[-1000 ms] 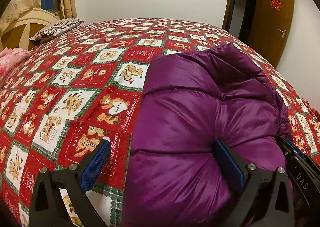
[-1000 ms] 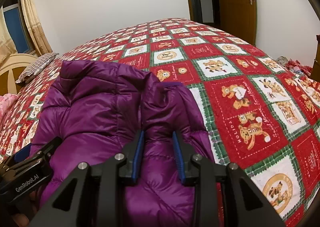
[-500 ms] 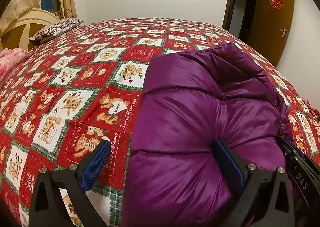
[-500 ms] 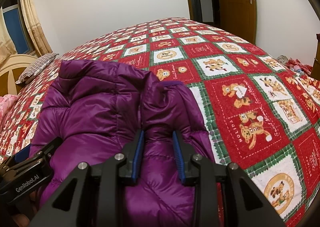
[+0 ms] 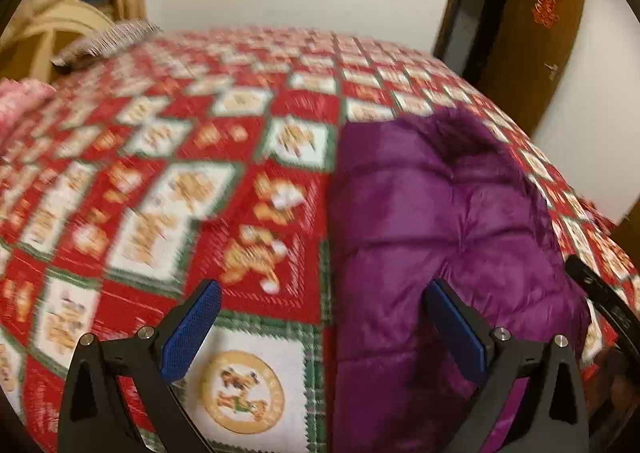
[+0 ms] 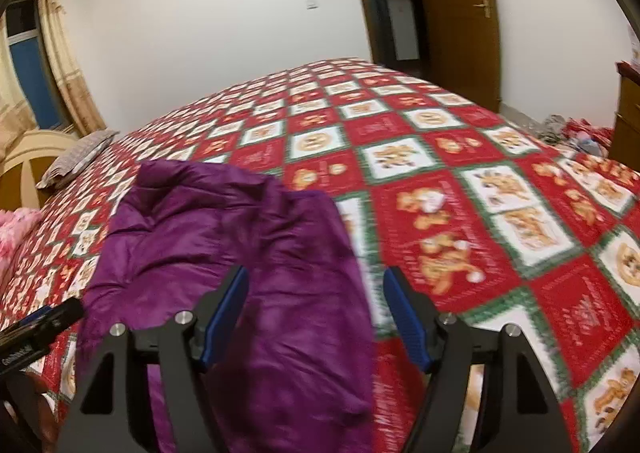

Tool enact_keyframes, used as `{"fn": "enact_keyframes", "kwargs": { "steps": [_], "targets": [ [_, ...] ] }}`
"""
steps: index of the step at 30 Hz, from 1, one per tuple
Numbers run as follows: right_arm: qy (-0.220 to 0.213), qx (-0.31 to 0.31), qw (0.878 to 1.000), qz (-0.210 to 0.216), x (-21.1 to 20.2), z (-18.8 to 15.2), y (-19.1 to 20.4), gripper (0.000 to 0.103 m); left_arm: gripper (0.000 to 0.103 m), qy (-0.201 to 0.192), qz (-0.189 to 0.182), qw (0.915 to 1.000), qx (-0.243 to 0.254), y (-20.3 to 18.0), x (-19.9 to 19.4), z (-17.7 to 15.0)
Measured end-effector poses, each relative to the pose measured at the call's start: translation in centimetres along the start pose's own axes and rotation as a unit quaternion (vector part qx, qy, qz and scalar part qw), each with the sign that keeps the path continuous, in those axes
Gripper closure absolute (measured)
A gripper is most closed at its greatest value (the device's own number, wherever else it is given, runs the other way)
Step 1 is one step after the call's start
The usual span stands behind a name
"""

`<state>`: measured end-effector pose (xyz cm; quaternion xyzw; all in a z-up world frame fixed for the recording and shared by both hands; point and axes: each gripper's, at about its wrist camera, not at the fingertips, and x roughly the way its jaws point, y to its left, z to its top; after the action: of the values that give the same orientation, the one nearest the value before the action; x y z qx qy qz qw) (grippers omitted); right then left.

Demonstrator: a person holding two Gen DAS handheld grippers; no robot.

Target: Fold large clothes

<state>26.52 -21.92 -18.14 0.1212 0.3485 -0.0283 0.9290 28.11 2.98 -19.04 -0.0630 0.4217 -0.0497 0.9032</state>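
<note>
Left gripper (image 5: 322, 317): my jaws spread wide, gripping nothing.
Right gripper (image 6: 316, 313): my jaws apart too, straddling the jacket's right edge.
Purple jacket (image 6: 224, 237): bunched on the bed, ahead of both grippers.
Bedspread (image 6: 480, 213): red bear-print checks.
Pillow (image 6: 76, 157): far left, by headboard.

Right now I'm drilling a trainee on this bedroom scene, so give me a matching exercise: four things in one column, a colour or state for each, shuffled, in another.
Things:
1. jacket
2. bedspread
3. pillow
4. right hand-held gripper

Colour or state:
A. striped, by the headboard
B. open, holding nothing
C. purple, lying on the bed
D. red and white bear squares

Pairs: 1-C, 2-D, 3-A, 4-B
</note>
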Motion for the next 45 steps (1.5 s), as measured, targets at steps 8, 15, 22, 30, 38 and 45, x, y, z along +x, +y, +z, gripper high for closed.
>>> {"fn": "enact_keyframes", "kwargs": {
  "steps": [8, 15, 22, 30, 38, 45],
  "targets": [
    [0.06, 0.021, 0.997, 0.047, 3.0, -1.0, -1.2, 0.035, 0.001, 0.013, -0.052, 0.9985, -0.01, -0.8, 2.3, -1.0],
    [0.072, 0.019, 0.993, 0.09, 3.7, -1.5, -0.6, 0.056, 0.002, -0.001, -0.039, 0.9974, 0.061, -4.1, 1.9, -0.9],
    [0.086, 0.04, 0.989, 0.116, 4.3, -1.3, -1.2, 0.06, 0.024, -0.005, -0.053, 0.9952, 0.083, -5.8, 1.6, -0.9],
    [0.084, 0.048, 0.986, 0.132, 4.3, -1.2, -1.5, 0.071, 0.041, -0.021, -0.05, 0.9929, 0.106, -6.7, 1.1, -1.3],
    [0.061, 0.028, 0.99, 0.127, 2.9, -1.6, -0.9, 0.082, 0.066, -0.047, -0.036, 0.9892, 0.134, -7.4, -0.2, -1.3],
    [0.047, 0.022, 0.991, 0.124, 1.4, -1.3, 0.1, 0.086, 0.076, -0.057, -0.029, 0.989, 0.133, -7.4, -2.1, -0.8]
  ]
}}
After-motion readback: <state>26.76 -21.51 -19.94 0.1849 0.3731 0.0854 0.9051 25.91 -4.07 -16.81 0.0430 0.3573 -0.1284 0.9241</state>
